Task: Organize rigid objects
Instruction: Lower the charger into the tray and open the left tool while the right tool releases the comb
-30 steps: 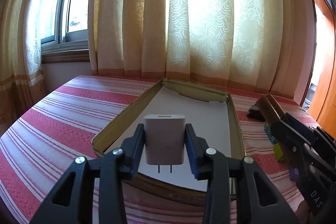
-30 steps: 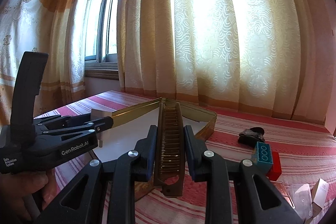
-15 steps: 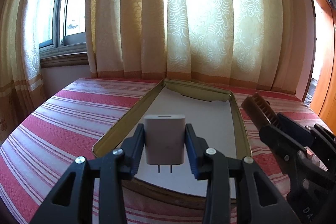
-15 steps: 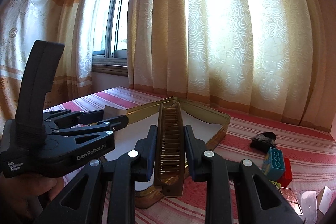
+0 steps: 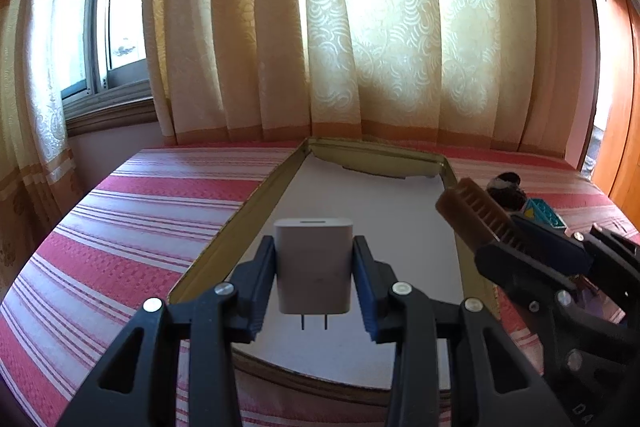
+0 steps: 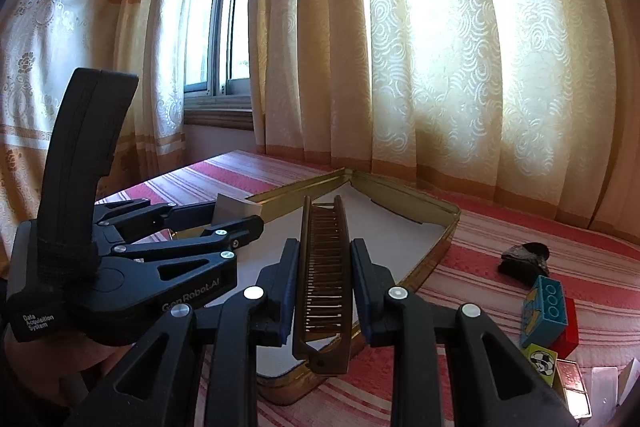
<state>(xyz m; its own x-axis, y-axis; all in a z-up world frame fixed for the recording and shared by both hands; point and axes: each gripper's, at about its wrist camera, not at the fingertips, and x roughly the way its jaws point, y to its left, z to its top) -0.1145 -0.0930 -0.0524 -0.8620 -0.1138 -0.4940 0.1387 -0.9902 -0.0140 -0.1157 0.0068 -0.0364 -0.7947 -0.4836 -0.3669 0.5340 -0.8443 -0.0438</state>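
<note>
Clamping charger (image 5: pixel 313 266) and comb (image 6: pixel 325 275), seemingly firmly.

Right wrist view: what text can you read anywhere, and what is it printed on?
"GenRobot.AI": on the side of the left gripper.
"Data Acquisition System": on the rear of its body, lower left.
"DA": cut-off letters on the right gripper, left wrist view.
Small cards at lower right: print too small to read.

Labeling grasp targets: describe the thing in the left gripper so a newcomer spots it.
Find the gold-rimmed tray on the striped cloth. Above it, the left gripper clamps a white charger, prongs down. Its neighbour, the comb, is brown and toothed.
</note>
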